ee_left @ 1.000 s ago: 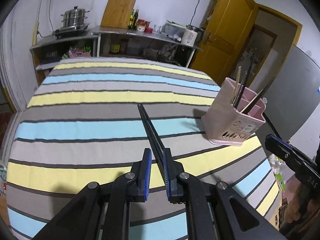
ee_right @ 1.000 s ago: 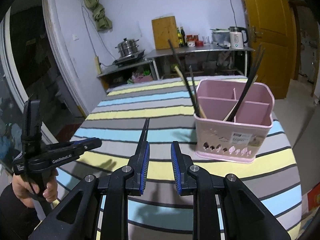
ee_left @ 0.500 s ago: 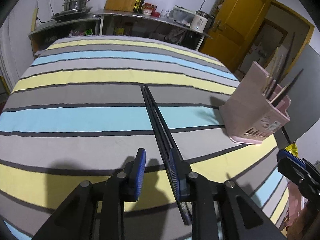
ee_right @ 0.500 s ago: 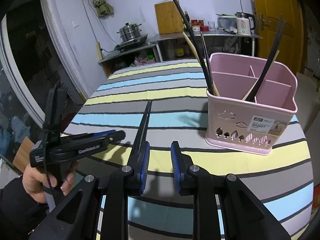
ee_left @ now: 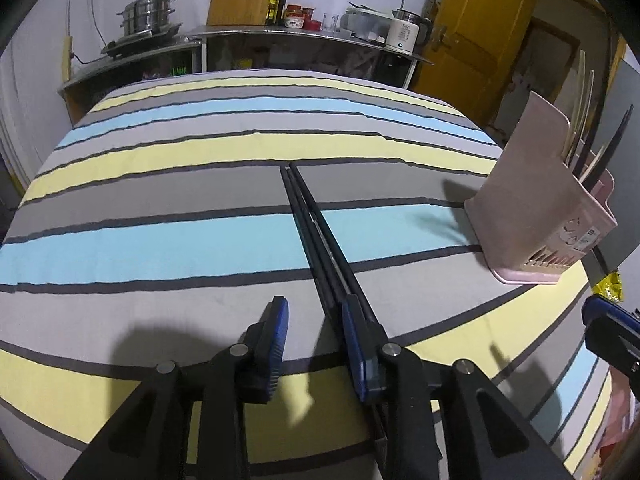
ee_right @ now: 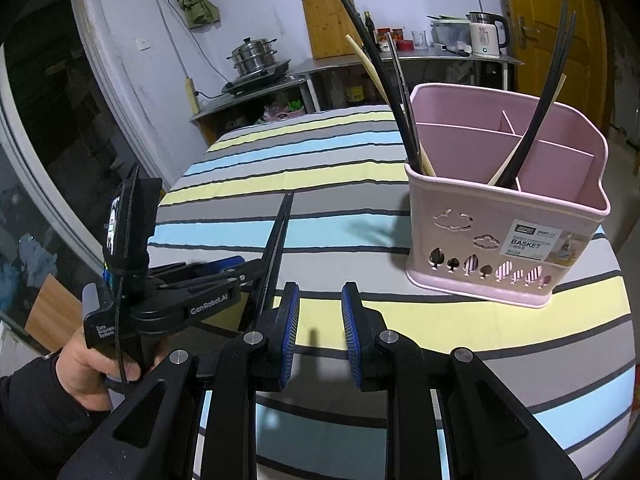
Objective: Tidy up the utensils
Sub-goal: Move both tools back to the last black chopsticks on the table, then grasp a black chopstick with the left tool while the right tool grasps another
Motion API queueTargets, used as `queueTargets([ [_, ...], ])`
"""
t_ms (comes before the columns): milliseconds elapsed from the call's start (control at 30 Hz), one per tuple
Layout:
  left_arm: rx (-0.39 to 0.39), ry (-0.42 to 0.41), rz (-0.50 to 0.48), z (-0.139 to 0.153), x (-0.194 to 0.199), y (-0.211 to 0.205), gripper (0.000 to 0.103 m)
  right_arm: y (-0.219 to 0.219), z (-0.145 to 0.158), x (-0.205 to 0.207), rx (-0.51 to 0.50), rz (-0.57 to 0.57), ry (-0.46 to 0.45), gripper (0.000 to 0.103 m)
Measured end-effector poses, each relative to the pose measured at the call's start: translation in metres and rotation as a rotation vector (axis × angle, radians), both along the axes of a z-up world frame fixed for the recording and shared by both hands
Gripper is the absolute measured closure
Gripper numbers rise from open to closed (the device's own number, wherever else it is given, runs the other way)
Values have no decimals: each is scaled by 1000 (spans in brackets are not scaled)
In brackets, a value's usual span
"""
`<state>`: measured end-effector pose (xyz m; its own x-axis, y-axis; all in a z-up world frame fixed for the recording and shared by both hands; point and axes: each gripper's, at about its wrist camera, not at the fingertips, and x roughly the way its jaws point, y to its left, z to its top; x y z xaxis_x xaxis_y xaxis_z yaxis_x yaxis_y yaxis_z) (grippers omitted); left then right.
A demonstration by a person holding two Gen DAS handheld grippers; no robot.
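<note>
Your left hand-held gripper (ee_left: 312,336) stands apart, empty, its right finger beside the black chopsticks (ee_left: 316,236) lying on the striped bench (ee_left: 160,240), well left of the pink basket (ee_right: 508,240). Your right hand-held gripper (ee_right: 320,320) is also apart. Risk: closing off-centre pushes the pair aside.

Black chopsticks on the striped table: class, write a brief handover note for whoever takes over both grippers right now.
Left gripper: open, low over the table, jaws around the near end of the black chopsticks; nothing gripped.
Right gripper: open, empty, facing the pink basket.
The pair lies flat on the striped cloth, left of the basket.
Done: several chopsticks, black and pale, already stand in the basket.
Left: close on the pair, lift it and probably drop it into a compartment.
</note>
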<state>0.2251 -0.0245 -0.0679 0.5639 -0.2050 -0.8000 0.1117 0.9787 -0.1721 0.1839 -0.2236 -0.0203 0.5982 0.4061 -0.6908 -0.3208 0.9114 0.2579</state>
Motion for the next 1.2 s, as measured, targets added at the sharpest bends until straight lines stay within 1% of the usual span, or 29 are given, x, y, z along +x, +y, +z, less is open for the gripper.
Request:
queueTargets([
  [100, 3, -17, 7, 0, -1, 2, 73, 4, 0, -2, -1, 6, 1, 81],
  [233, 33, -36, 15, 0, -3, 5, 73, 4, -1, -2, -3, 5, 3, 81],
  [333, 83, -42, -4, -2, -5, 2, 74, 2, -1, -2, -3, 2, 5, 81],
  [367, 118, -53, -13, -2, -7, -1, 74, 0, -2, -2, -4, 2, 5, 81],
  [433, 132, -61, -16, -3, -10, -2, 74, 0, -2, -2, -4, 2, 6, 81],
  [533, 109, -47, 12, -2, -13, 9, 76, 0, -3, -1, -3, 4, 10, 81],
  [600, 105, -43, 30, -1, -16, 17, 81, 3, -4, 0, -4, 10, 13, 81],
  [733, 90, -32, 69, 0, -24, 36, 82, 17, -11, 7, -5, 36, 17, 81],
  [833, 76, -24, 89, 0, -29, 49, 82, 33, -20, 21, -12, 64, 28, 81],
  [1033, 3, 2, 73, 1, -29, 68, 82, 74, -43, 57, -32, 117, 65, 81],
  [1200, -16, 10, 87, 1, -22, 76, 82, 93, -62, 83, -67, 110, 98, 81],
])
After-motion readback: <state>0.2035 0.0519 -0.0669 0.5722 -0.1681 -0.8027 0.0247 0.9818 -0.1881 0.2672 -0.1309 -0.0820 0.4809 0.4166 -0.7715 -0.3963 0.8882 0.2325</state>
